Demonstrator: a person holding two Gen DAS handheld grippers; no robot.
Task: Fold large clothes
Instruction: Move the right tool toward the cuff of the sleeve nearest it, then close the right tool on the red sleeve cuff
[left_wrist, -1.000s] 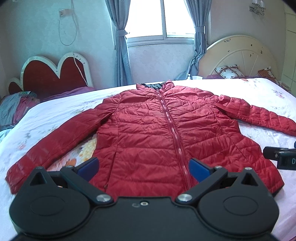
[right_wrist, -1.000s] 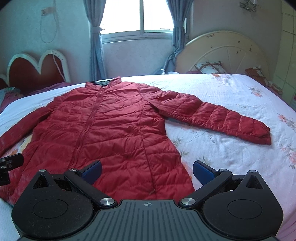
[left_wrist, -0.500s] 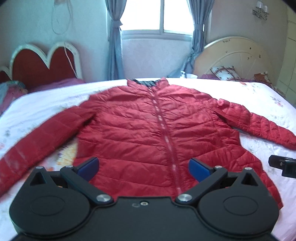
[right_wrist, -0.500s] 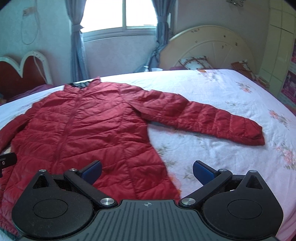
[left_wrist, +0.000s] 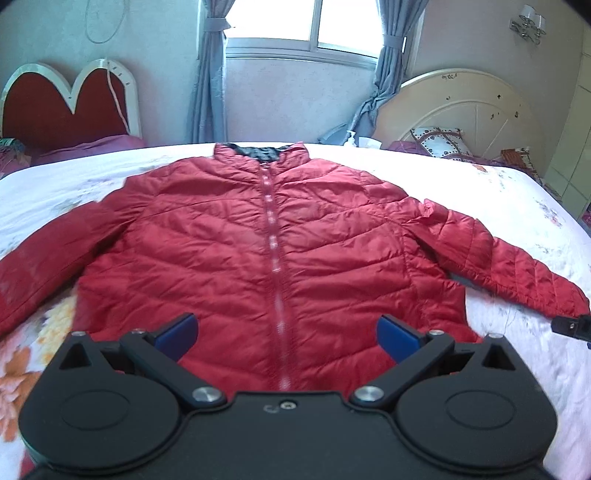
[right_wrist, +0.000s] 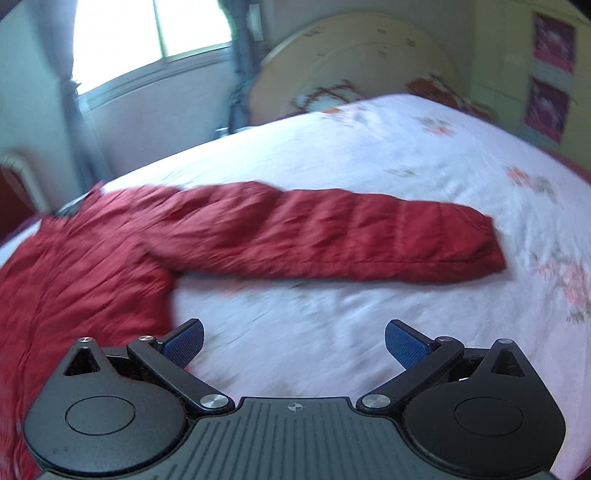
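A red quilted puffer jacket (left_wrist: 273, 251) lies flat and zipped on the bed, collar toward the window, both sleeves spread outward. My left gripper (left_wrist: 286, 332) hovers open above the jacket's lower hem, centred on the zipper. In the right wrist view the jacket's right sleeve (right_wrist: 332, 232) stretches across the sheet, its cuff to the right. My right gripper (right_wrist: 293, 341) is open over bare sheet just below that sleeve, beside the jacket's side edge. The tip of the right gripper also shows at the left wrist view's right edge, near the cuff. Nothing is held.
The bed carries a white floral sheet (left_wrist: 524, 206). A cream round headboard (left_wrist: 461, 107) with a patterned pillow (left_wrist: 437, 142) stands at the back right, a red heart-shaped headboard (left_wrist: 62, 107) at the back left. A curtained window (left_wrist: 306, 22) is behind.
My left gripper has swung to face the jacket's middle more squarely and come closer. My right gripper has moved right, from the jacket's body toward the right sleeve. Both stay open.
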